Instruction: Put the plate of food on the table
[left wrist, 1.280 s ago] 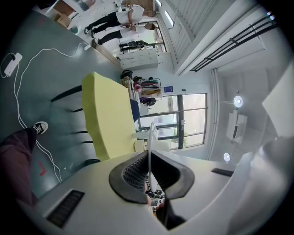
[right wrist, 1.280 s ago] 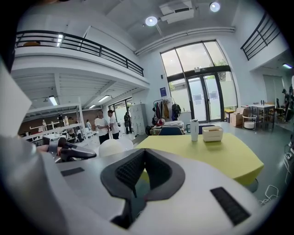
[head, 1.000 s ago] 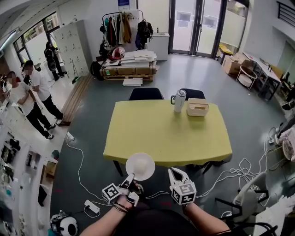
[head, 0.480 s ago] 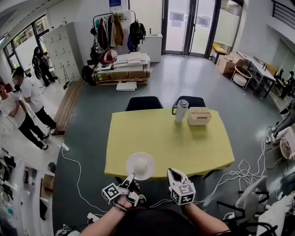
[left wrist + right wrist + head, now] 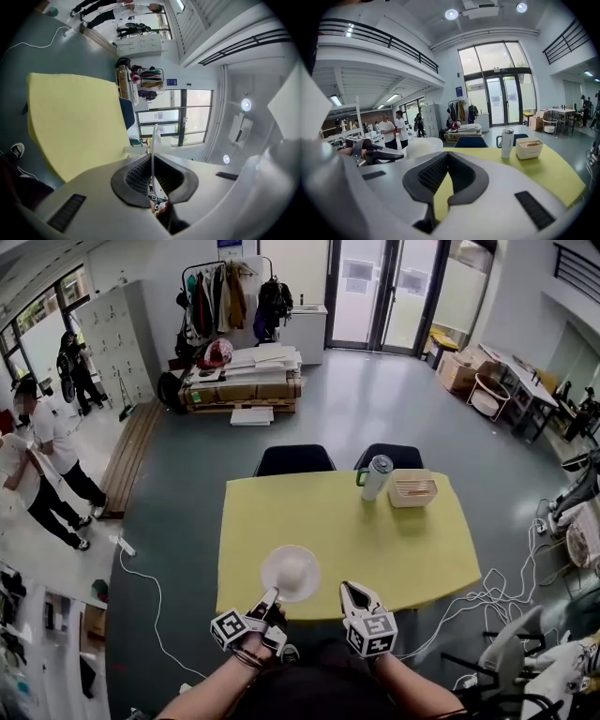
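Observation:
A white plate (image 5: 291,573) with a pale mound of food is held by its near rim in my left gripper (image 5: 270,597), which is shut on it. The plate hangs over the near edge of the yellow table (image 5: 375,540). In the left gripper view the plate (image 5: 153,140) shows edge-on, pinched between the ribbed pads of the left gripper (image 5: 151,176). My right gripper (image 5: 349,590) is to the right of the plate, shut with nothing in it. In the right gripper view the plate (image 5: 419,147) is seen to the left of the right gripper (image 5: 446,157).
A steel tumbler (image 5: 376,476) and a cream box (image 5: 413,488) stand at the table's far right. Two dark chairs (image 5: 294,460) are tucked in at the far side. Cables (image 5: 141,587) lie on the floor to the left, and people (image 5: 42,456) stand at the far left.
Both grippers have moved forward toward the table. The plate, held before the table's near edge, now hangs over that edge.

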A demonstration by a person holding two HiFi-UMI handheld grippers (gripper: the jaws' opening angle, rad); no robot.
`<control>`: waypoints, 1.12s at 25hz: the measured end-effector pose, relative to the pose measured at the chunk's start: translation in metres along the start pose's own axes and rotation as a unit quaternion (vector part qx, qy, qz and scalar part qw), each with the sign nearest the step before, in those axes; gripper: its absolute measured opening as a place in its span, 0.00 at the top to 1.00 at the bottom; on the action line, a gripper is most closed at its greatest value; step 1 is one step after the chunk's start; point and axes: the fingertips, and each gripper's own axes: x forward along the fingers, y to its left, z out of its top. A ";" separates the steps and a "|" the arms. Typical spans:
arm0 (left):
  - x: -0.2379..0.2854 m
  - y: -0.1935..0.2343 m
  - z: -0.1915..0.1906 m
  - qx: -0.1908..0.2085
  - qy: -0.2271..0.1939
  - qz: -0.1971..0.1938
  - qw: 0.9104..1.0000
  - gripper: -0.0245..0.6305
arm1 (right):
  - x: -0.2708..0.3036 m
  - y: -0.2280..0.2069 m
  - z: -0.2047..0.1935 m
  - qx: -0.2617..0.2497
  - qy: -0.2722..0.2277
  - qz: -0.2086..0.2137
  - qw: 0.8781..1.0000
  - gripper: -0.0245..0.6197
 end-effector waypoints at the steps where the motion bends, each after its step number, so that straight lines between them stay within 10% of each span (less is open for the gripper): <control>1: 0.004 0.000 0.003 0.000 0.000 0.000 1.000 0.94 | 0.004 -0.004 0.000 0.002 0.003 -0.002 1.000 0.95; 28: 0.130 0.011 0.053 -0.008 -0.074 0.033 0.997 0.94 | 0.129 -0.095 0.036 -0.005 0.025 0.069 0.997 0.95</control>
